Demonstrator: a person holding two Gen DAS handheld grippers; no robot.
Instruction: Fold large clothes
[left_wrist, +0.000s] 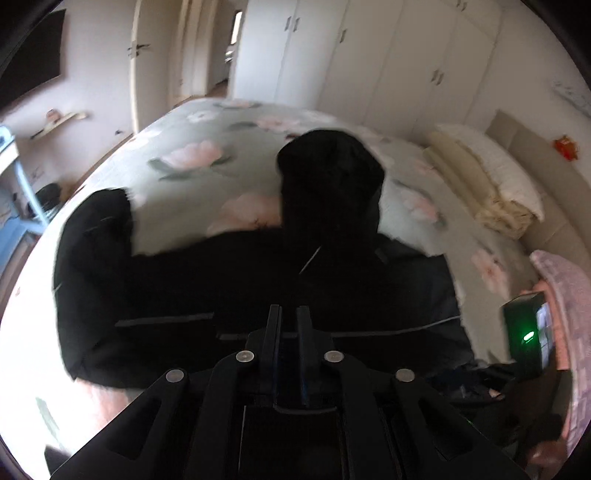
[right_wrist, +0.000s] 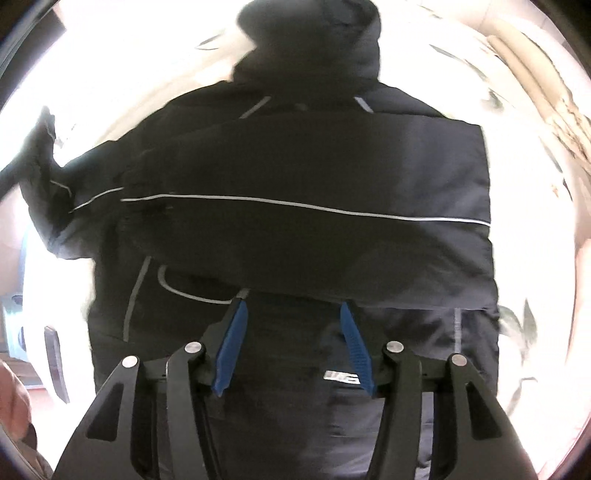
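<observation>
the left gripper (left_wrist: 288, 314) sits nearest in its view, its 2 fingers drawn together with nothing visible between them; its lower body is cut off by the frame edge. the right gripper (right_wrist: 293, 306) has its blue pads (right_wrist: 231, 350) standing apart, nothing between them, above the black jacket (right_wrist: 295, 206). the jacket lies spread on the floral bedspread (left_wrist: 192, 155), 1 sleeve (right_wrist: 314, 221) folded across the chest, the other sleeve (left_wrist: 92, 229) stretched out to the side, the hood (left_wrist: 328, 173) farthest. its folds are lost in blur and darkness. beyond lie pillows (left_wrist: 491, 177) and white wardrobes (left_wrist: 369, 55), blurred.
</observation>
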